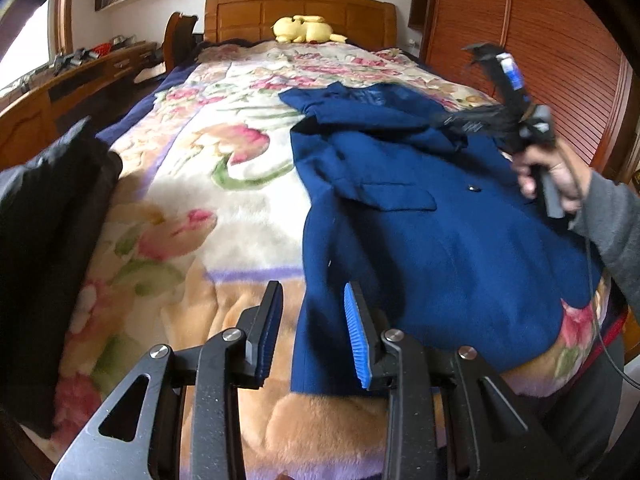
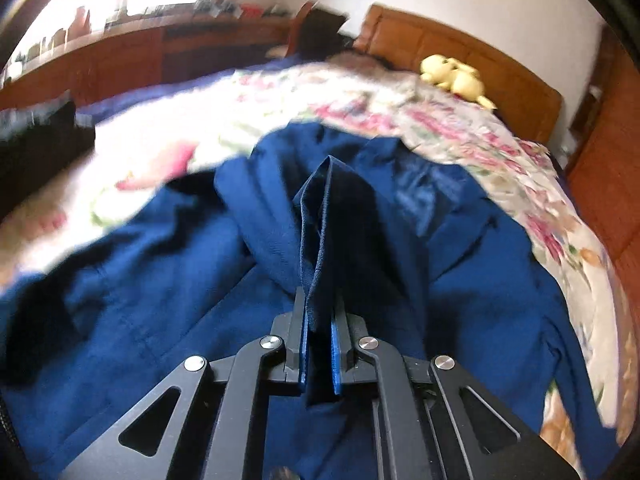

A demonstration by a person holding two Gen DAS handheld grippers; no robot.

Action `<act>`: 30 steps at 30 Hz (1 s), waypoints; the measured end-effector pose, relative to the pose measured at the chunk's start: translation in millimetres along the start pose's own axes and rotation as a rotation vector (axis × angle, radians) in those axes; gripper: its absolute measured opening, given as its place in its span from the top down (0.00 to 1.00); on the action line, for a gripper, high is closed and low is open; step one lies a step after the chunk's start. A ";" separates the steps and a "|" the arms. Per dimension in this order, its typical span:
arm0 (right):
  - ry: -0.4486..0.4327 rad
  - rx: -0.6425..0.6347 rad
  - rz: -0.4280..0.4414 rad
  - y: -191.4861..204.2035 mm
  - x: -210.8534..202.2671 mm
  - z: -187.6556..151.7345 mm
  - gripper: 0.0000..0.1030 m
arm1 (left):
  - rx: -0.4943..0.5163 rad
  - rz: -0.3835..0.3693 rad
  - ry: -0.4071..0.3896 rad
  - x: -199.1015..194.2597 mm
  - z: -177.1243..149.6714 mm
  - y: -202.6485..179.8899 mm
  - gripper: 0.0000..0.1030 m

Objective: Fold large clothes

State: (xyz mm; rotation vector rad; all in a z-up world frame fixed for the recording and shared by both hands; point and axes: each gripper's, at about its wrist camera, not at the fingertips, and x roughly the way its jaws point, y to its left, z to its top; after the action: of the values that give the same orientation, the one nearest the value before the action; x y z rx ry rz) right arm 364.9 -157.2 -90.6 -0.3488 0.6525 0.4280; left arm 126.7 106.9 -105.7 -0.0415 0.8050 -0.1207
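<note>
Coat: a blue coat (image 1: pixel 420 232) lies spread on the right half of the bed (image 1: pixel 192 184), collar toward the far end, hem at the near edge. A flap pocket and one button face up.
Progress: early, by my judgement. The body lies flat and unfolded; only one strip of cloth, probably a sleeve or front edge, is lifted off it. No finished fold shows, so the sleeves and the body folds are all left to do.
Right gripper: the right gripper (image 2: pixel 318 320) is clamped on a doubled edge of the coat, which stands up between the pads and trails away toward the far end. In the left view it hangs above the coat's right shoulder area, held by the right hand (image 1: pixel 556 176).
Left gripper: the left gripper (image 1: pixel 314 332) is wide, holding nothing. It hovers at the near end over the coat's left hem corner, with the coat's left edge running between the fingers; whether it touches the cloth I cannot tell.
Other: a black garment (image 1: pixel 44 248) lies at the near left, well apart from the coat; a yellow plush (image 1: pixel 306 29) sits at the far headboard.
</note>
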 end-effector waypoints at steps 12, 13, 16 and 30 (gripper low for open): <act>-0.090 0.204 -0.088 -45.6 -96.3 -48.1 0.92 | -0.035 -0.007 0.069 8.5 -20.7 -1.7 0.68; -0.091 0.224 -0.093 -47.9 -103.6 -56.4 0.92 | -0.036 -0.003 0.073 9.4 -21.8 -1.8 0.68; -0.077 0.265 -0.102 -47.0 -109.3 -70.3 0.92 | -0.045 0.006 0.072 8.9 -23.7 -2.1 0.68; 0.013 0.321 -0.065 -35.2 -180.7 -135.5 0.69 | -0.014 -0.024 0.013 -20.2 -20.6 -8.1 0.88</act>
State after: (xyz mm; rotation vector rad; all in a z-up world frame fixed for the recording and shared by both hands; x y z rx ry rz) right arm 184.5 -295.8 -68.2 -0.0676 0.7083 0.2529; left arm 97.2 101.5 -104.8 -0.0641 0.8182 -0.1384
